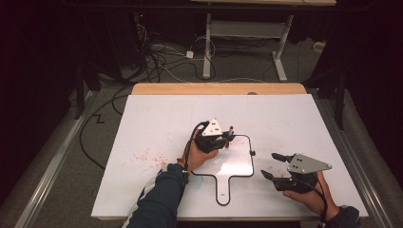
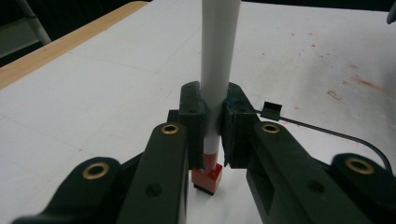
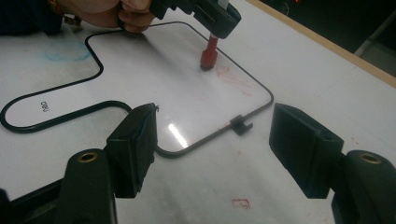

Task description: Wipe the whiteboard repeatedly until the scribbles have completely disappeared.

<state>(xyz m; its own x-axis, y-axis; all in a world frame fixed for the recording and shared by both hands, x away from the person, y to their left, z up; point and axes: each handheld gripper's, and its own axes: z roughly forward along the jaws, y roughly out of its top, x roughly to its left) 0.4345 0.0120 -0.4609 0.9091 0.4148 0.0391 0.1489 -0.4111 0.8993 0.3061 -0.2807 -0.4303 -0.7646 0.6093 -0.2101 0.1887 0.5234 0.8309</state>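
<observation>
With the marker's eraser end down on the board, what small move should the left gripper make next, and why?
Probably a short sideways wipe: the left gripper clamps the white marker upright, its red eraser tip touching the small paddle-shaped whiteboard right beside a faint red smear.

Small black printed mark (image 3: 45,107) on handle of white paddle-shaped board with black wire rim (image 3: 100,70); characters too small and blurred to read. No other text legible.
</observation>
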